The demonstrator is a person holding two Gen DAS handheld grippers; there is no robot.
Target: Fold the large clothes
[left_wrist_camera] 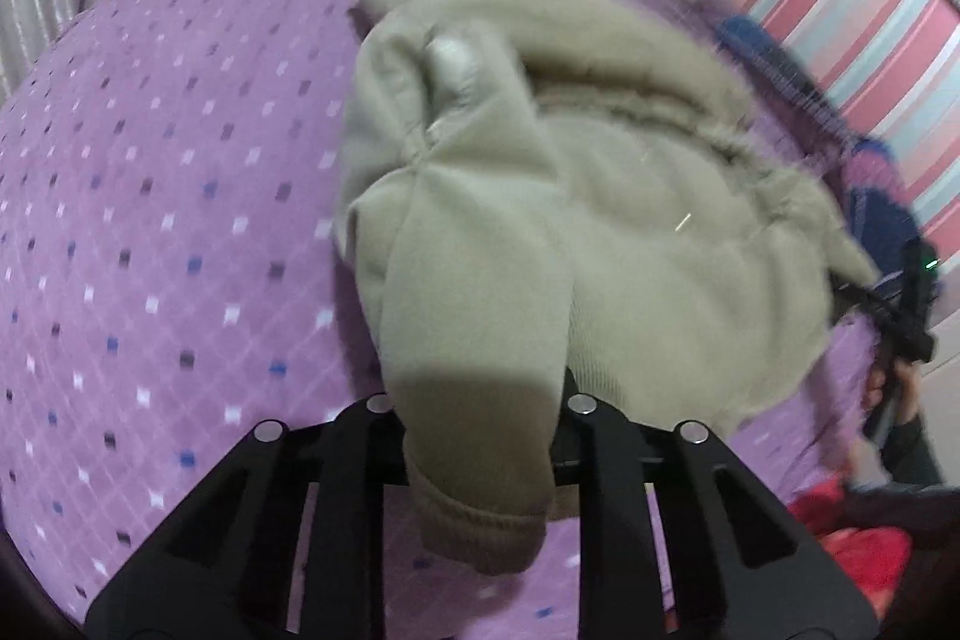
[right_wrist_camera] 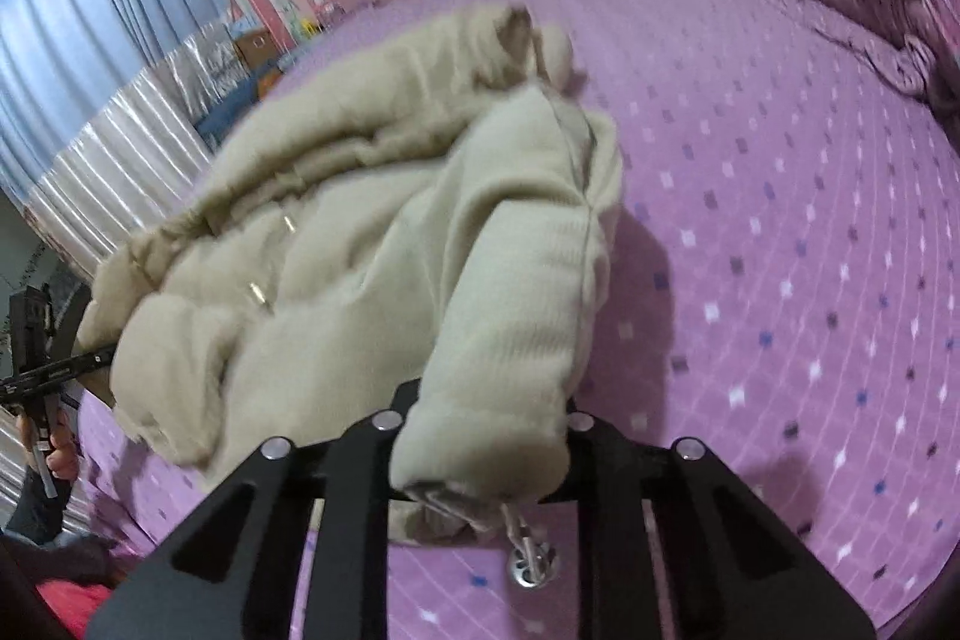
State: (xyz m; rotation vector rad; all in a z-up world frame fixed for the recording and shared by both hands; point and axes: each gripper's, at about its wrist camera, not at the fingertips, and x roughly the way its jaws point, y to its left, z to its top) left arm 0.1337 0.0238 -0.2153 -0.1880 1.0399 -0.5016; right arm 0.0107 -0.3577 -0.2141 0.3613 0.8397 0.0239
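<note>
Now the left gripper (left_wrist_camera: pixel 480 460) and right gripper (right_wrist_camera: pixel 480 466) each clamp the beige coat (left_wrist_camera: pixel 600 232). It lies bunched on the bed (left_wrist_camera: pixel 150 220). Next, probably, lift it and spread it flat.

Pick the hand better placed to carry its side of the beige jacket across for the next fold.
Neither clearly: the left gripper is shut on a cuffed sleeve end of the beige jacket, and the right gripper is shut on the zipper-pull corner. Slight edge left.
</note>
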